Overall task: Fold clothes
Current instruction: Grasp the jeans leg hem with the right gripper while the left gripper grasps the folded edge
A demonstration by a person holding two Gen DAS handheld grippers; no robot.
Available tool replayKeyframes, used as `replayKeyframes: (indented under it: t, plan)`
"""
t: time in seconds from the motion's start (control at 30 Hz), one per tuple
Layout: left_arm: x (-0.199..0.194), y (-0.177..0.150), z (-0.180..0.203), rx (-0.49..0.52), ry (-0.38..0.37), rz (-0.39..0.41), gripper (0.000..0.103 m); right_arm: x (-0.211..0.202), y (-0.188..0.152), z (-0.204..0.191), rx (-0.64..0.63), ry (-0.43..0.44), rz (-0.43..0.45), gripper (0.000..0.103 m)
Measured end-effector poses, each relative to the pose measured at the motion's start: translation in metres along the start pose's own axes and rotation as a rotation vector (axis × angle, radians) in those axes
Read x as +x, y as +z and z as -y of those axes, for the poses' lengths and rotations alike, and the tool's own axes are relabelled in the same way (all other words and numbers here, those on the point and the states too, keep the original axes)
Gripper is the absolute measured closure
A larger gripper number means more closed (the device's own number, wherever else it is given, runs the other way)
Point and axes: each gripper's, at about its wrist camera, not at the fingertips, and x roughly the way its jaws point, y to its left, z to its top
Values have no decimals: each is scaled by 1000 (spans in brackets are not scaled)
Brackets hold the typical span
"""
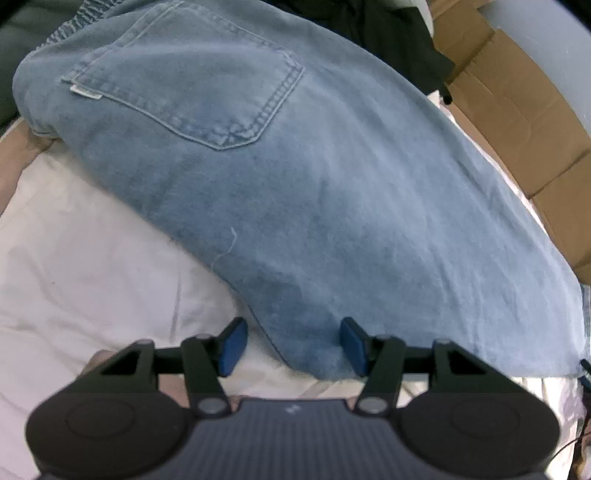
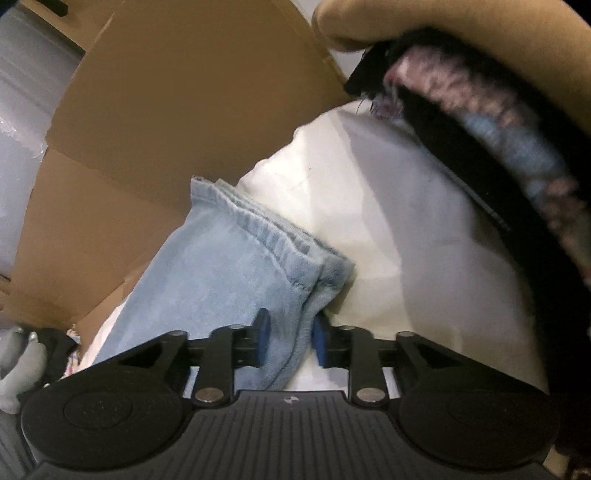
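Note:
Light blue jeans lie folded lengthwise on a white sheet, back pocket facing up at the far left. My left gripper is open over the near folded edge. The denim sits between its blue pads and only the right-hand pad touches it. In the right wrist view the leg end of the jeans, with its hem, runs toward me. My right gripper is shut on that denim, which is pinched between both pads.
Flattened brown cardboard borders the bed on the far side, also as cardboard in the right wrist view. A dark garment lies beyond the jeans. A dark patterned cloth and a tan cushion lie at the right.

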Motion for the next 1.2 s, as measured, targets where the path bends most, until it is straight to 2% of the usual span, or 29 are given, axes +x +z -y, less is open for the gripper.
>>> replayKeyframes:
  t: [0.1,0.17,0.27,0.4,0.47,0.57,0.67,0.77,0.87,0.97,1.1,1.2]
  plan:
    - [5,6,-3,-36,-26,22,44,7,2,0,11,15,5,73]
    - [7,10,-7,-96,-52,36,38,11,6,2,45,33,11,73]
    - [6,9,-14,-206,-106,43,38,9,8,5,93,81,31,76]
    - [5,-1,-23,-279,-185,3,48,4,8,8,126,133,52,75]
    - [7,-4,-28,-310,-203,-8,52,7,6,8,113,119,42,76]
    - [11,-4,-29,-335,-207,0,54,12,3,10,132,108,23,75]
    - [13,-5,-24,-319,-201,18,53,18,5,9,129,111,21,67]
    - [12,-9,-18,-289,-187,41,50,23,10,8,110,110,23,68]
    - [11,-14,-19,-313,-187,54,53,26,13,7,95,117,25,68]
    - [10,-17,-22,-332,-181,55,61,27,14,8,79,119,23,74]
    - [11,-19,-24,-380,-171,54,69,24,16,9,76,130,13,91]
    - [11,-17,-19,-374,-143,51,74,18,19,9,101,148,17,95]
